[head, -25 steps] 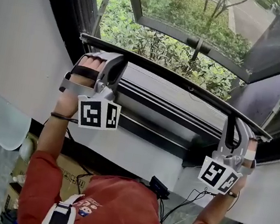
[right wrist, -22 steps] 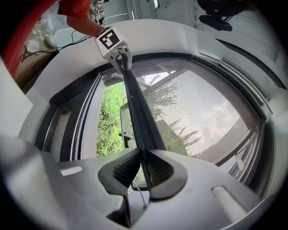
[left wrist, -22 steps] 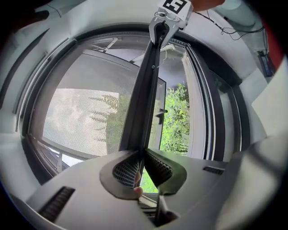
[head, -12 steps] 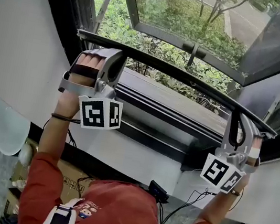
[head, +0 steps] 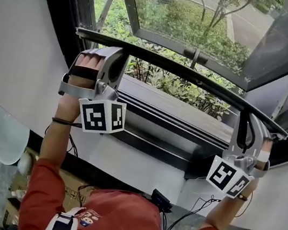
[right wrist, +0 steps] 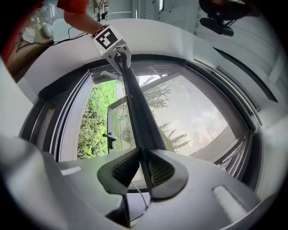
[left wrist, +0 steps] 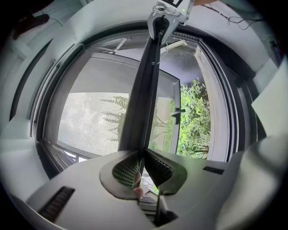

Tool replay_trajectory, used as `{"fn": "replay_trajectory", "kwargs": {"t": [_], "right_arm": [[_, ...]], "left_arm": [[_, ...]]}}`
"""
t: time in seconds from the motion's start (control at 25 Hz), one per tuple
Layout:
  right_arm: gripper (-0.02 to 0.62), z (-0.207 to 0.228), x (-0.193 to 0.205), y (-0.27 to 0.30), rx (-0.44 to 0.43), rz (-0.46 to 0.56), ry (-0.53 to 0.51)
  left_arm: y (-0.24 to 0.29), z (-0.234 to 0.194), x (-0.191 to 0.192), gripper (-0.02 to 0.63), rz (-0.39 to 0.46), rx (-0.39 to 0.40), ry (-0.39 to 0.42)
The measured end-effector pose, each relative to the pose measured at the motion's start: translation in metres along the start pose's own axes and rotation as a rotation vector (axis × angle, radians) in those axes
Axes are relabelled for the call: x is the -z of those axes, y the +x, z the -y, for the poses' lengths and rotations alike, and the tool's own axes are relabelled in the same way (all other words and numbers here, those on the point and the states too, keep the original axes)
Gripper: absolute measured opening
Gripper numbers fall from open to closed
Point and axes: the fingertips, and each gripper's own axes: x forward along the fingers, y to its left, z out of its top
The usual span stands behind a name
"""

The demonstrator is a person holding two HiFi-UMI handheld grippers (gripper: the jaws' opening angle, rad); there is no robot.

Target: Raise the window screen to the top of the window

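The window screen's dark bottom bar (head: pixel 194 77) runs slantwise across the window opening, from upper left to lower right. My left gripper (head: pixel 112 52) is shut on its left end and my right gripper (head: pixel 249 119) on its right end. In the left gripper view the bar (left wrist: pixel 144 90) runs from my left gripper (left wrist: pixel 143 155) up to the right gripper (left wrist: pixel 168 11), with the grey mesh (left wrist: pixel 94 117) beside it. In the right gripper view the bar's thin edge (right wrist: pixel 137 112) sits between the pads of my right gripper (right wrist: pixel 143 153). Its jaws have just been opening slightly, and the pads still press on the bar.
Beyond the screen an outer sash with a dark handle (head: pixel 193 54) stands tilted open over green shrubs (head: pixel 171 81). The grey sill and track (head: pixel 176 120) lie under the bar. A curved white wall (head: pixel 20 36) flanks the window. Cables and a cardboard box (head: pixel 25 165) lie below.
Both grippers have risen with the bar held between them. The gap between the bar and the sill has widened, so more shrubs show under it.
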Motion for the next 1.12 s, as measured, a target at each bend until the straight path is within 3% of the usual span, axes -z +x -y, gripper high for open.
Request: {"fn": "replay_trajectory", "kwargs": {"t": [0.6, 1.12], "right_arm": [[0.074, 0.061, -0.013, 0.016, 0.047, 0.008, -0.005], [0.078, 0.064, -0.014, 0.018, 0.053, 0.002, 0.004]], "left_arm": [[0.016, -0.06, -0.015, 0.044, -0.014, -0.041, -0.032], [0.017, -0.063, -0.016, 0.046, -0.009, -0.059, -0.016]]}}
